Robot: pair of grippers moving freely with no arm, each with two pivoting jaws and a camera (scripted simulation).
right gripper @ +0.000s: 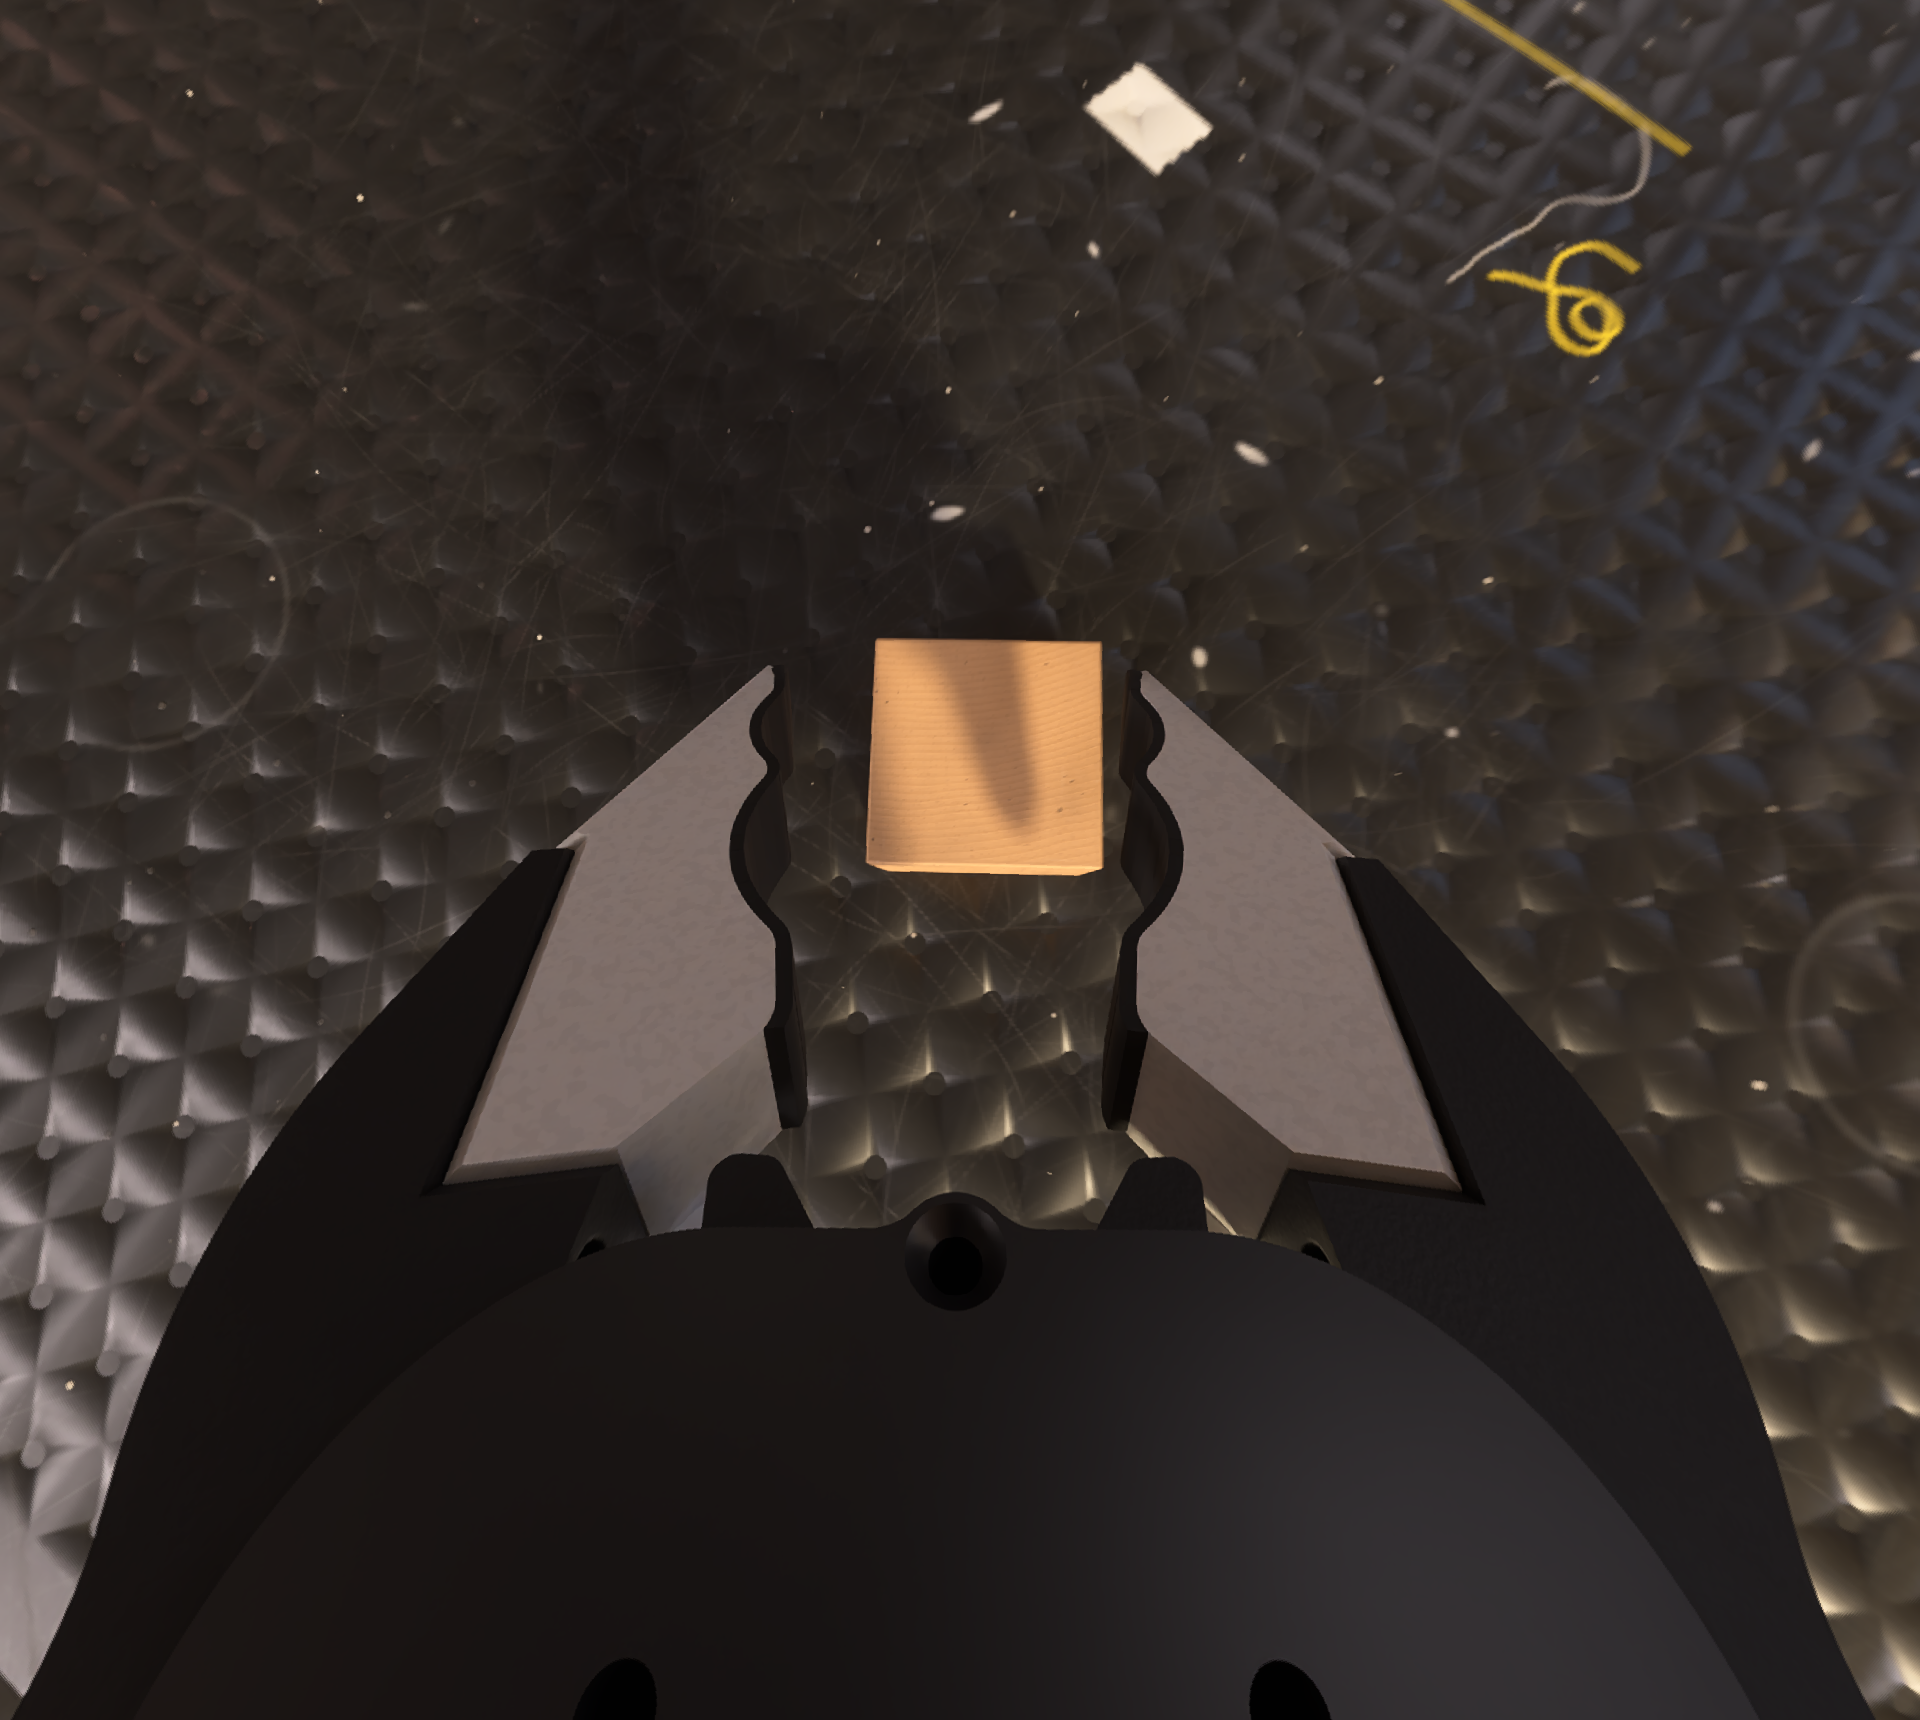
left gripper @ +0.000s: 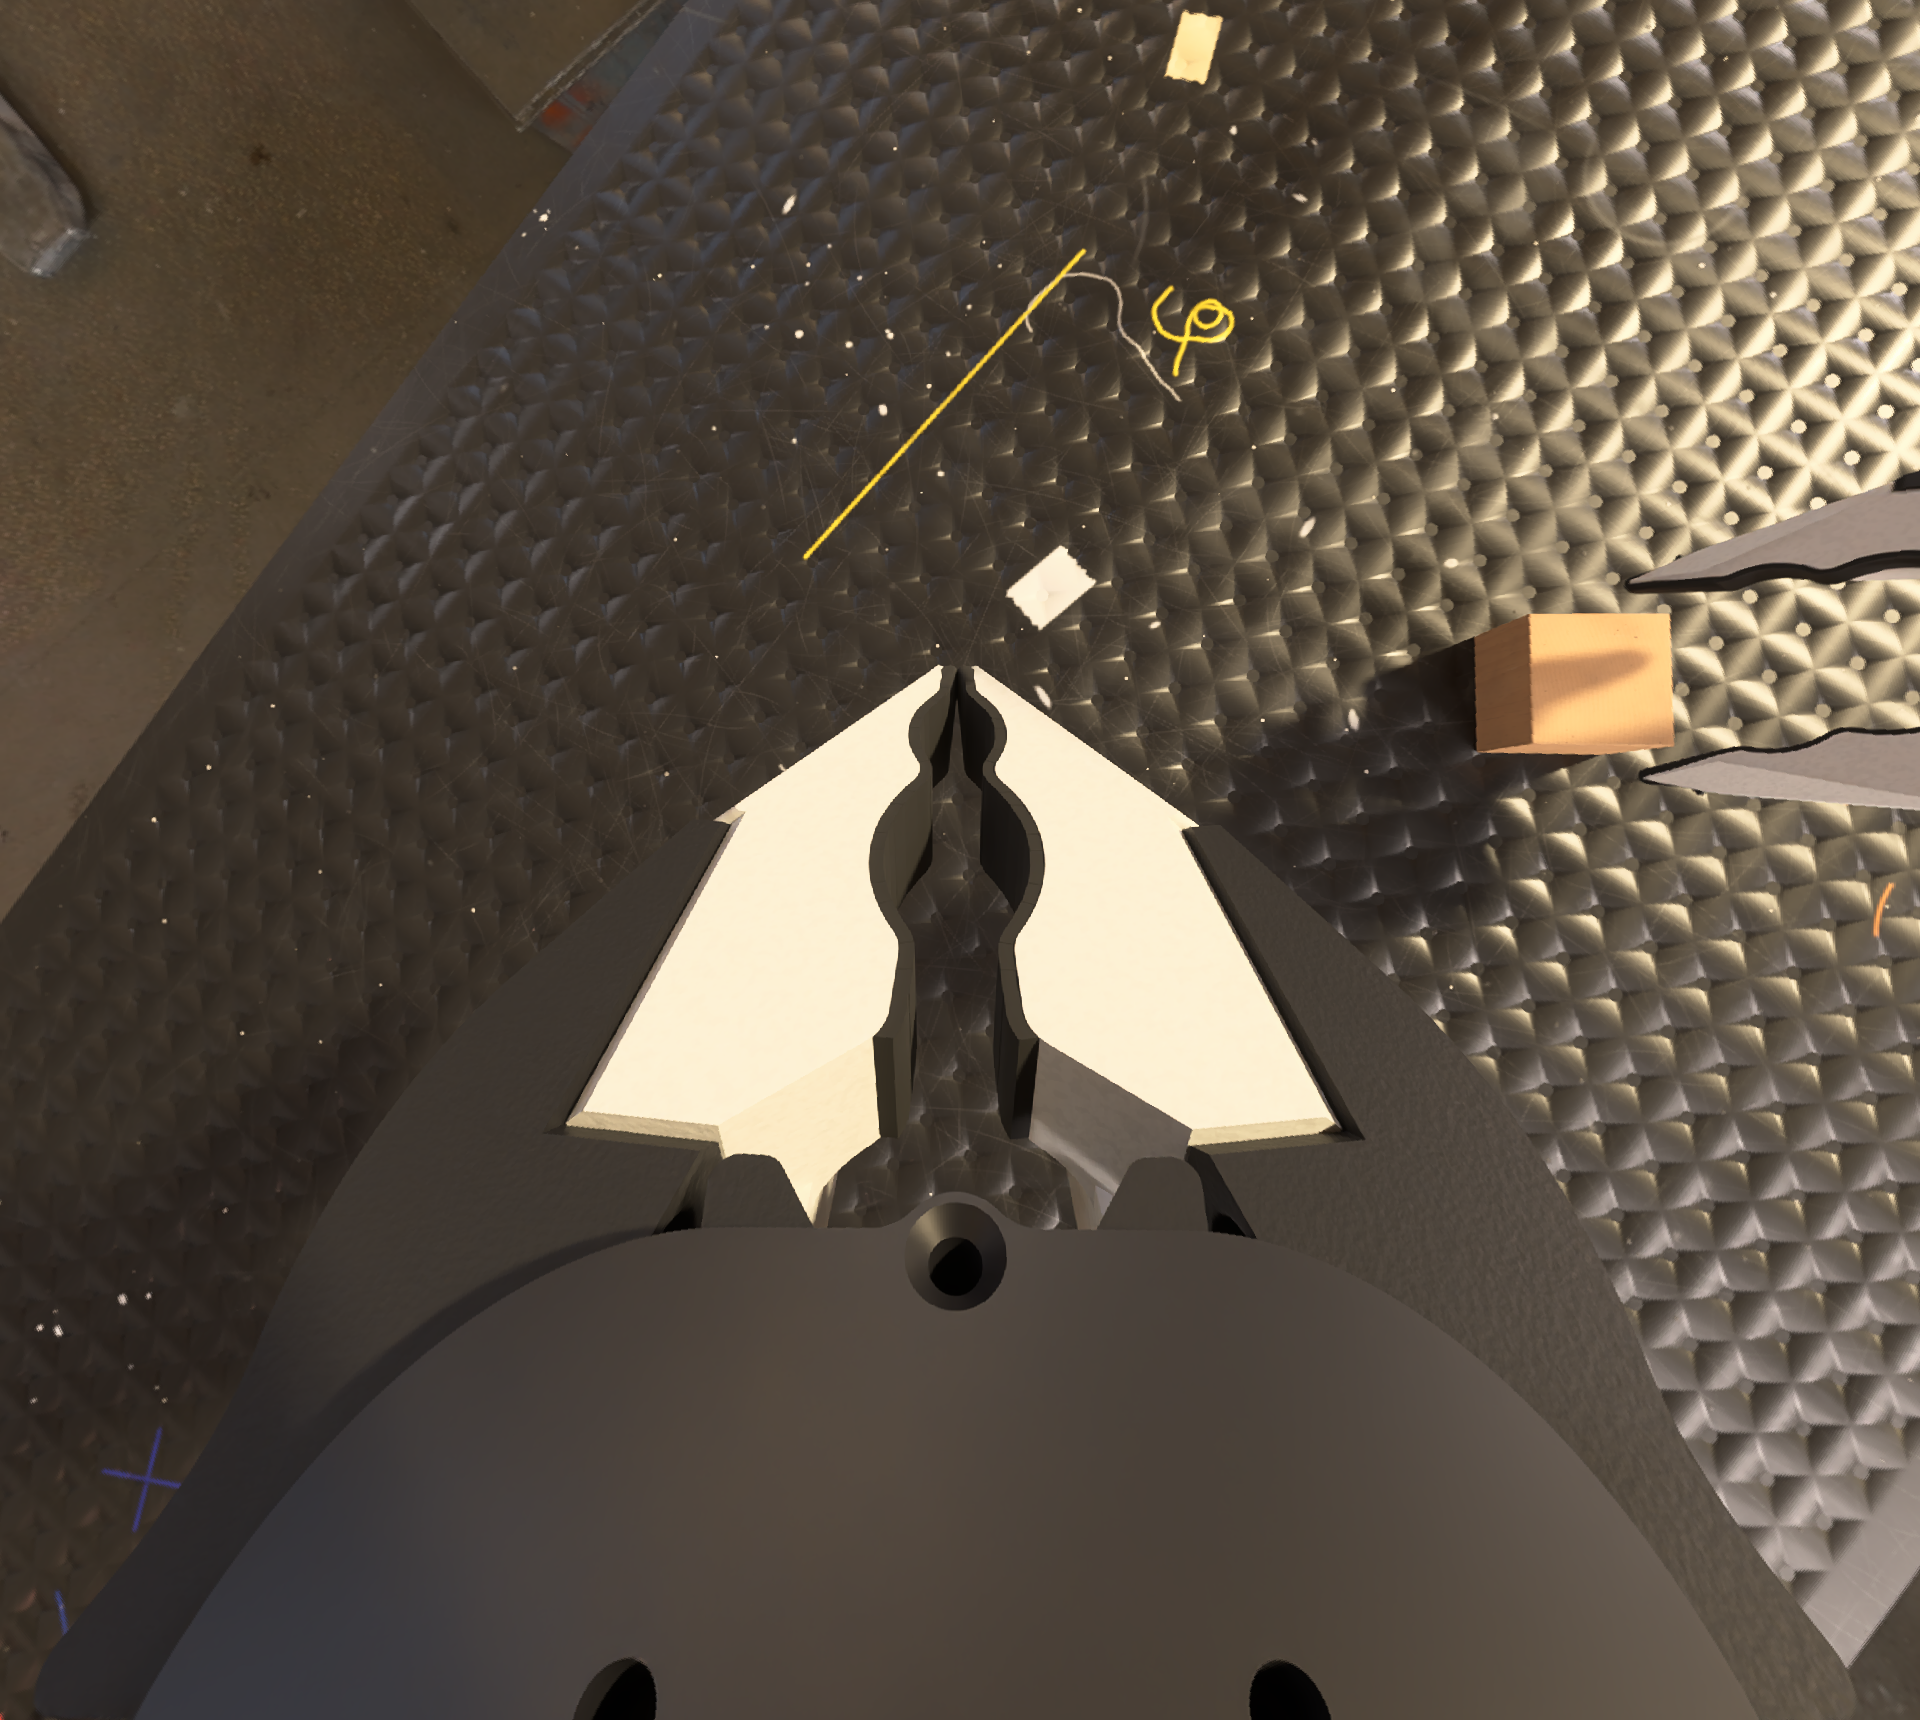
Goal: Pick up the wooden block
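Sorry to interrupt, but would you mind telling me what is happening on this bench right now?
The right gripper is going for the wooden block, which sits on the patterned metal table. Its jaws are open and stand on either side of the block, with a gap showing on each side, so nothing is gripped yet. The left gripper is off to one side with its jaws shut and empty, near a white scrap and a yellow line.

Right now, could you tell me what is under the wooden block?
The wooden block rests on the patterned metal table; nothing else shows around its base. The surface beneath it is covered.
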